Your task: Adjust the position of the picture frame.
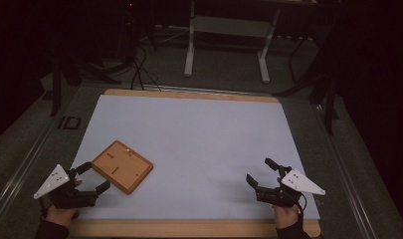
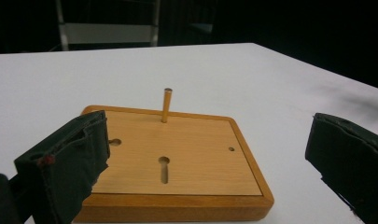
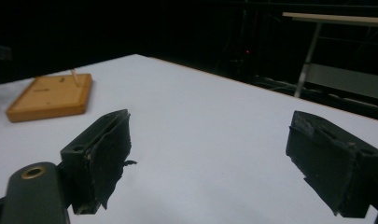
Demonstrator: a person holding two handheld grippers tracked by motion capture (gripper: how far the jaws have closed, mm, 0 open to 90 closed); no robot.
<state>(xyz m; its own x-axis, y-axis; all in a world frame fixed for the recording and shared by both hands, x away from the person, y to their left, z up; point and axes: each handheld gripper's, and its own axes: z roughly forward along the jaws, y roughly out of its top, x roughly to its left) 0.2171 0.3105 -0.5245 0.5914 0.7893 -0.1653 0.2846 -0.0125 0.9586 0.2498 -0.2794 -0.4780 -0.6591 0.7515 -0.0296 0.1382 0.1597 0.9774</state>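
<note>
Left gripper (image 1: pixel 93 177), jaws spread wide, faces a wooden peg board (image 1: pixel 122 166); right gripper (image 1: pixel 262 173) likewise released, grasping nothing; dim room beyond tabletop (image 1: pixel 199 134).

wooden board (image 2: pixel 177 163), 1 upright peg (image 2: pixel 167 105), spread fingers (image 2: pixel 65 168)

A flat, light brown wooden board (image 1: pixel 122 166) with rounded corners lies on the white table top, at about 8 o'clock from the middle. It sits turned at a slant. One thin wooden peg (image 2: pixel 167 105) stands straight up near its far edge. Small holes and a slot dot its top.
</note>
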